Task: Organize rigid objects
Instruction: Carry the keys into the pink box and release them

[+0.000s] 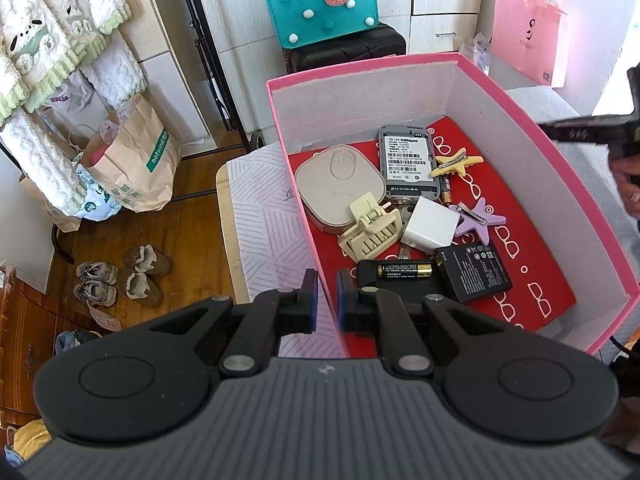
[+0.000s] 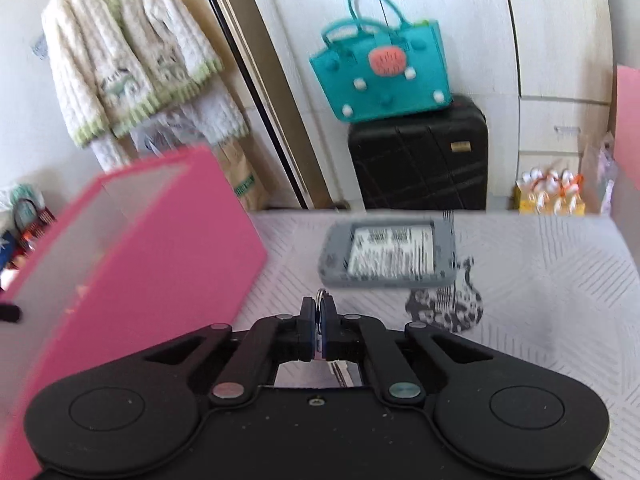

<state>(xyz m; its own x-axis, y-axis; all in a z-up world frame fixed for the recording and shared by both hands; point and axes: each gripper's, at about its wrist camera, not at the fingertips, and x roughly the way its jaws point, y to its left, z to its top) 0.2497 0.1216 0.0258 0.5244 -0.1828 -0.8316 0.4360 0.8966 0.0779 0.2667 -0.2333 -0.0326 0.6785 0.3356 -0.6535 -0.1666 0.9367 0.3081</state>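
A pink box with a red floor holds a beige square case, a grey device, a cream claw clip, a white charger cube, a black battery pack, an AA battery and starfish clips. My left gripper is shut on the box's near-left wall, one finger inside and one outside. My right gripper is shut on a metal key ring, beside the box. A second grey device lies ahead on the white cloth.
The box stands on a white patterned cloth over a table. A teal bag sits on a black suitcase behind. Paper bags and shoes are on the wooden floor to the left. A pink bag hangs at right.
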